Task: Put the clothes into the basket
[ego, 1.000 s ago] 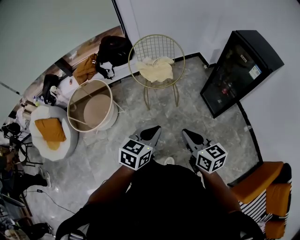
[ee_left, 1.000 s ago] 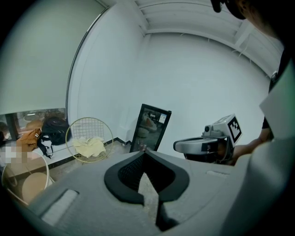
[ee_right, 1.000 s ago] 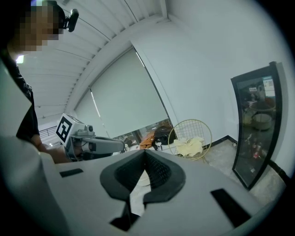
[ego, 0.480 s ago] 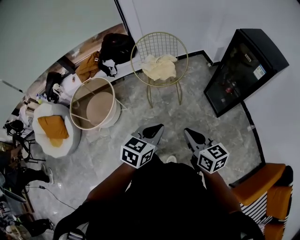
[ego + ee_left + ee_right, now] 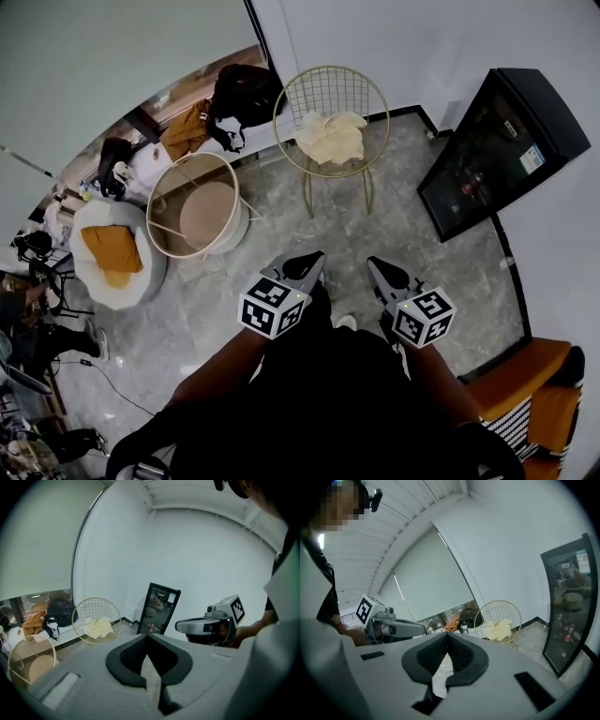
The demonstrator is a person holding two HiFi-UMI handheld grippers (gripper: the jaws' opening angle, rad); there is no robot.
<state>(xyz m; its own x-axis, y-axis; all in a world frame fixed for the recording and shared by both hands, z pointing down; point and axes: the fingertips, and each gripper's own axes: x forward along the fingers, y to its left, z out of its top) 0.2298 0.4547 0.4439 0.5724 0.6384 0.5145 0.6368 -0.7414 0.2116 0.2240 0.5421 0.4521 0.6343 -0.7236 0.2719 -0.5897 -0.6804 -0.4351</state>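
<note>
A pale yellow garment (image 5: 330,137) lies crumpled on the seat of a gold wire chair (image 5: 326,94) by the far wall. Left of the chair stands a round wire basket (image 5: 165,190) with a beige bottom, nothing in it. My left gripper (image 5: 313,260) and right gripper (image 5: 374,265) hover side by side at waist height, well short of the chair, both shut and holding nothing. In the left gripper view the garment (image 5: 97,627) and basket (image 5: 18,645) show beyond the shut left gripper (image 5: 147,640). In the right gripper view the garment (image 5: 499,630) lies past the shut right gripper (image 5: 447,637).
A black glass-door cabinet (image 5: 495,150) stands at the right wall. A white round seat with an orange cushion (image 5: 112,255) sits left of the basket. A black backpack (image 5: 246,94) and an orange garment (image 5: 186,131) lie on a low ledge behind. An orange chair (image 5: 525,370) is at the near right.
The head view has shifted, so chair, basket and cabinet sit slightly further right in the picture. Both grippers stay shut in about the same place in front of the person.
</note>
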